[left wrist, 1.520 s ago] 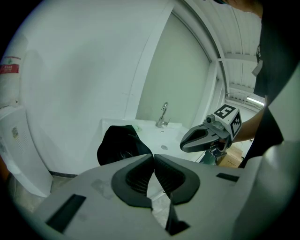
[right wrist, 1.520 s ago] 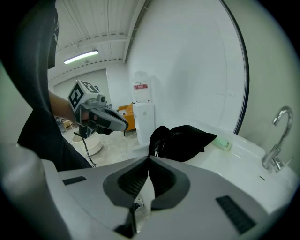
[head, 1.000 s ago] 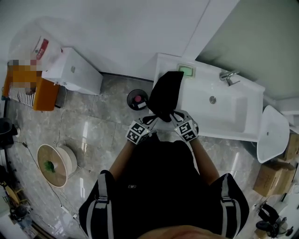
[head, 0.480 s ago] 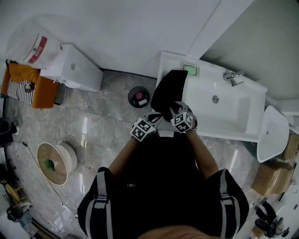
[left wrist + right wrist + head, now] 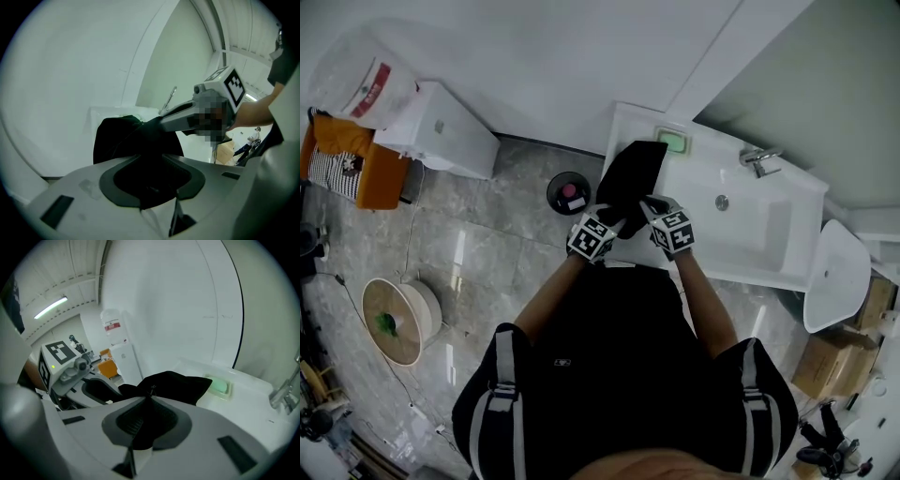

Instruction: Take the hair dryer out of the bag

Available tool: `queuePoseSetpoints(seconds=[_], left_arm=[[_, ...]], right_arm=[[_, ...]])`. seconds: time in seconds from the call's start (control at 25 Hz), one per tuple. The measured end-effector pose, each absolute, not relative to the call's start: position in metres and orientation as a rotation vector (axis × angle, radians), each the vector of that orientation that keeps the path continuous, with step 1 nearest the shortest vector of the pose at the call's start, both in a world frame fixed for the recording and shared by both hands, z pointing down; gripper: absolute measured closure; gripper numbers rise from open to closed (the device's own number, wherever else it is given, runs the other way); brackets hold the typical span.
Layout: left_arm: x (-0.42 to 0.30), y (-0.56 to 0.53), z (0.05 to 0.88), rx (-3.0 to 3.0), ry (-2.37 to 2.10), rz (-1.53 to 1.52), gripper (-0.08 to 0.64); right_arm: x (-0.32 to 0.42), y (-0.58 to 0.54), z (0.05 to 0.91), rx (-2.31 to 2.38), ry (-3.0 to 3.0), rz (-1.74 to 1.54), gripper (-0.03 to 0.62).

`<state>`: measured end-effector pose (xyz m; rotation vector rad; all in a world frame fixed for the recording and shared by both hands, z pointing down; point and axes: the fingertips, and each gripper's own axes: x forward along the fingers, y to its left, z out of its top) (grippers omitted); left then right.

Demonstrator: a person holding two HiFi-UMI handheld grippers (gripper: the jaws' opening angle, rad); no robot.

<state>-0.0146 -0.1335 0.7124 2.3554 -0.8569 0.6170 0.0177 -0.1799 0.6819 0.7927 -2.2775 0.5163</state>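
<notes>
One black bag (image 5: 630,178), contents hidden

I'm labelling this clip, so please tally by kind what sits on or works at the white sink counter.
Black bag: 1
Green soap dish: 1
Faucet: 1
Grippers: 2 (left gripper jaws opening, right gripper jaws closing, bag fabric between both pairs)
Total: 5

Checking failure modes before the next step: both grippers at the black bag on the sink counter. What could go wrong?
The left gripper is opening with the black bag between its jaws, the right gripper closing on it: a one-sided pull could drag the bag off the sink counter end. The green soap dish beside it could get knocked.
</notes>
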Motion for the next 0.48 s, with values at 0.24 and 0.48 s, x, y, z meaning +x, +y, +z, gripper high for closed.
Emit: queuePoseSetpoints(seconds=[0.24, 0.48], left_arm=[[0.004, -0.163, 0.748, 2.312, -0.913, 0.815, 0.380], [0.010, -0.179, 0.774, 2.262, -0.961, 0.919, 0.319]], right_arm=[[0.017, -0.177, 0.674, 0.746, -2.312, 0.528, 0.509], [0.012, -0.172, 0.666, 0.672, -2.358, 0.565, 0.509]])
